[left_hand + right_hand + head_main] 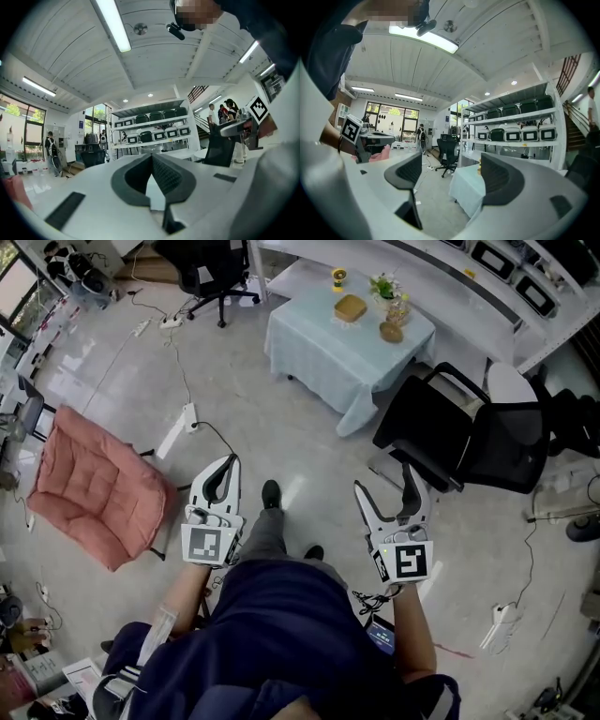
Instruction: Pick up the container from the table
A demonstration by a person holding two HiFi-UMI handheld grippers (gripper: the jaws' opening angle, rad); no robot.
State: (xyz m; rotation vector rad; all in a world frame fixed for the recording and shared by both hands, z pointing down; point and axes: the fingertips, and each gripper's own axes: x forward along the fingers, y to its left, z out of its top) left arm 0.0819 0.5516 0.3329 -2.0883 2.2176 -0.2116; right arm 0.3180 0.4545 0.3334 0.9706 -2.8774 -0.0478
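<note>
Container (350, 307) tan, squarish, rounded corners, on cloth-draped table (314, 354)

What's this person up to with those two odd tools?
A person stands on the floor with a two-jaw gripper in each hand, facing a cloth-covered table. The left gripper is shut on nothing; the right gripper is wide open and empty. A tan container sits on the table among other small things, well ahead of both grippers. Nothing is picked up yet.
</note>
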